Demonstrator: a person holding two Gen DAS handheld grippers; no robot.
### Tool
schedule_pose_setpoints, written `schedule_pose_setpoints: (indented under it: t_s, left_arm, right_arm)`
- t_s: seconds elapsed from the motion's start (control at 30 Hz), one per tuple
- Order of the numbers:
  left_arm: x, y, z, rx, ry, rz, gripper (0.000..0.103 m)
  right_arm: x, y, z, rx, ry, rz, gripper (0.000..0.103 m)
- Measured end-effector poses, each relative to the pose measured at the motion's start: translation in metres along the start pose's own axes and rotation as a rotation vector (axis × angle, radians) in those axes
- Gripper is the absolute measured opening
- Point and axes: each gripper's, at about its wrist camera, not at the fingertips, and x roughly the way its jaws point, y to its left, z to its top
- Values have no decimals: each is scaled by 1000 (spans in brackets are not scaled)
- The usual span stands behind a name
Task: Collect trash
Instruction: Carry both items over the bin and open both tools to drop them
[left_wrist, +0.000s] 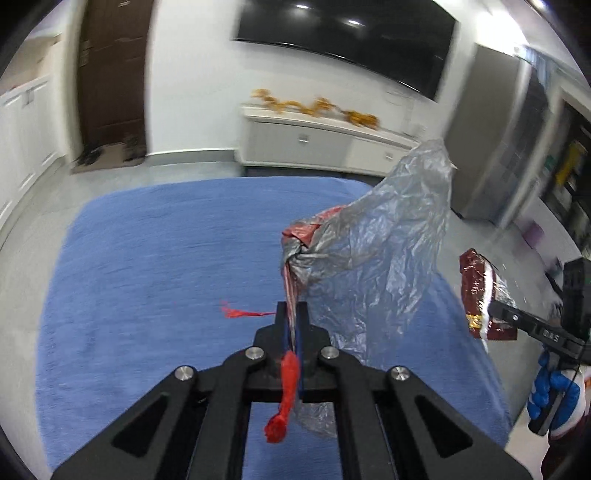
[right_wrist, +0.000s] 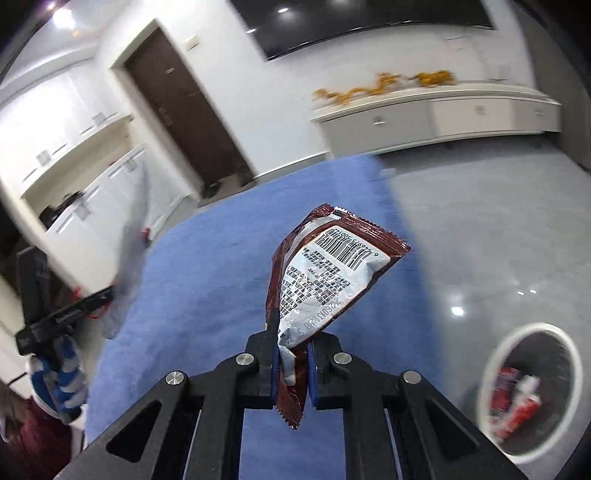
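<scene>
My left gripper (left_wrist: 291, 314) is shut on a crumpled grey plastic bag (left_wrist: 373, 258) with a red drawstring (left_wrist: 286, 398) hanging back through its fingers, lifted above the blue cloth (left_wrist: 166, 277). A bit of red wrapper (left_wrist: 306, 230) shows in the bag's folds. My right gripper (right_wrist: 291, 350) is shut on a dark red snack wrapper (right_wrist: 325, 273) with a white barcode panel, held up over the blue cloth (right_wrist: 207, 295). The left wrist view shows that wrapper (left_wrist: 480, 291) and the right gripper (left_wrist: 496, 308) at the right edge. The left gripper (right_wrist: 107, 293) and blurred bag (right_wrist: 129, 258) show at the left of the right wrist view.
A white round bin (right_wrist: 532, 391) with red and white trash inside stands on the grey floor at lower right. A low white cabinet (left_wrist: 325, 144) lines the far wall under a black screen (left_wrist: 347, 33). A dark door (left_wrist: 110, 81) is at the left. A gloved hand (left_wrist: 554, 398) holds the right gripper.
</scene>
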Motion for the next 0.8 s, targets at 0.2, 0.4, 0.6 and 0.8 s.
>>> schedule_pose_setpoints:
  t_s: [0.2,0.4,0.6,0.8]
  left_arm:
    - [51,-132,9,156,87,-124,2]
    - [126,-261,2,293,225,-203,3]
    - [203,-346,-21,336,406,-215,3]
    - [253,-391,-33,336,505,-211,5]
  right_arm:
    - [-38,-110,-30,129,14,-213,11]
    - [-36,-203,-66,288,89,-353,11]
    - [-19,-271,-96,407,142,-379,13]
    - [-8,-299,-110,451,176,-386,23]
